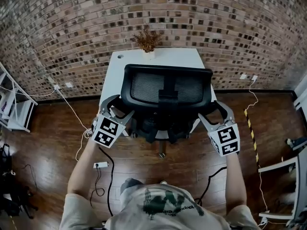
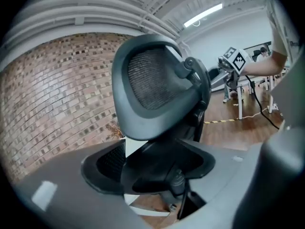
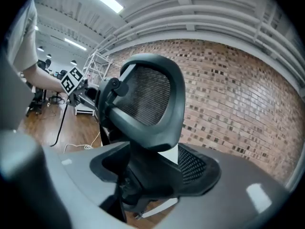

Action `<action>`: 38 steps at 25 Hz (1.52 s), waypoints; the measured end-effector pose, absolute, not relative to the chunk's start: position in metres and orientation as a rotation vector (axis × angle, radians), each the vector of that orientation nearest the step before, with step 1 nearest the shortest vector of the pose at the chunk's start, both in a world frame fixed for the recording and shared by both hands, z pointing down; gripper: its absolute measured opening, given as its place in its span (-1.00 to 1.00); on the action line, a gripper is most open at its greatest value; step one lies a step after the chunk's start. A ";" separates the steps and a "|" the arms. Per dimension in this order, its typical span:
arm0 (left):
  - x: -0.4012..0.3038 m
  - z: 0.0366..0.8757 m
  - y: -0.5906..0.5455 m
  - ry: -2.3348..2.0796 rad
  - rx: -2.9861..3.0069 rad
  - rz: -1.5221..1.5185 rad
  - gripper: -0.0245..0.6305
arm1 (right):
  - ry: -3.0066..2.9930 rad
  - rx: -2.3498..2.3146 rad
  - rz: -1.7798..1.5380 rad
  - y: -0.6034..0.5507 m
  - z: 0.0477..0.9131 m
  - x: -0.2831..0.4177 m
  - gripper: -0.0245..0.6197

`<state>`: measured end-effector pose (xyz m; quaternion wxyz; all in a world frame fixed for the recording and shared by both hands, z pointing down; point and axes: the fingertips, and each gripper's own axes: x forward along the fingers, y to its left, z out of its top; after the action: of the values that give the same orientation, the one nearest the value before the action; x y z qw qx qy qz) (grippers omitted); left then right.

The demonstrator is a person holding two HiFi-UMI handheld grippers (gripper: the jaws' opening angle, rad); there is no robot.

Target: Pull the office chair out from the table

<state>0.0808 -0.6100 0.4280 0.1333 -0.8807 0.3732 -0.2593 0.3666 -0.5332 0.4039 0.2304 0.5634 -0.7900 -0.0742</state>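
Noted at far left a white rack [image 1: 12,107], cut off by the frame edge, with dark items [image 1: 9,186] below it too dim to identify. Logged white cables [image 1: 72,111] and a power strip [image 1: 100,165] on the wooden floor [image 1: 43,143]. Found the left tool [image 1: 117,108] spread wide and holding nothing, just beside the left flank of the office chair [image 1: 165,92]; contact with the chair not determinable. Found the chair with its back toward the person, tucked against the near edge of the white surface [image 1: 115,73] and hiding much of it. Seat and base largely hidden under the backrest from above, one caster [image 1: 162,155] showing. Recorded a dried plant [image 1: 147,40] at the surface's far edge, against the brick wall [image 1: 225,28]. Found the right tool [image 1: 214,113] likewise wide open and empty at the chair's right flank. Noted striped tape [image 1: 250,128] on the floor and a white frame [image 1: 288,166] cut off at far right.
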 end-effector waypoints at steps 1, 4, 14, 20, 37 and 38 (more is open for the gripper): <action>0.080 0.433 -0.613 1.055 -2.542 -0.794 0.09 | -2.160 1.513 -0.215 -0.537 0.408 0.369 0.03; 0.077 0.445 -0.622 0.999 -2.502 -0.888 0.13 | -2.136 1.399 -0.245 -0.549 0.419 0.370 0.10; 0.084 0.463 -0.642 0.769 -2.413 -1.116 0.22 | -2.157 1.063 -0.292 -0.577 0.432 0.361 0.25; 0.087 0.471 -0.650 0.721 -2.347 -1.193 0.23 | -2.076 0.915 -0.308 -0.584 0.455 0.356 0.27; 0.079 0.480 -0.639 0.649 -2.159 -1.336 -0.09 | -1.750 0.792 -0.564 -0.594 0.496 0.372 -0.41; 0.080 0.480 -0.637 0.651 -2.157 -1.337 -0.09 | -1.751 0.790 -0.563 -0.593 0.497 0.372 -0.41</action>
<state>0.0796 -0.6375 0.4797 0.2579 -0.7954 0.2399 -0.4932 0.3724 -0.5931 0.4966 0.5394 0.3322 -0.7366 -0.2369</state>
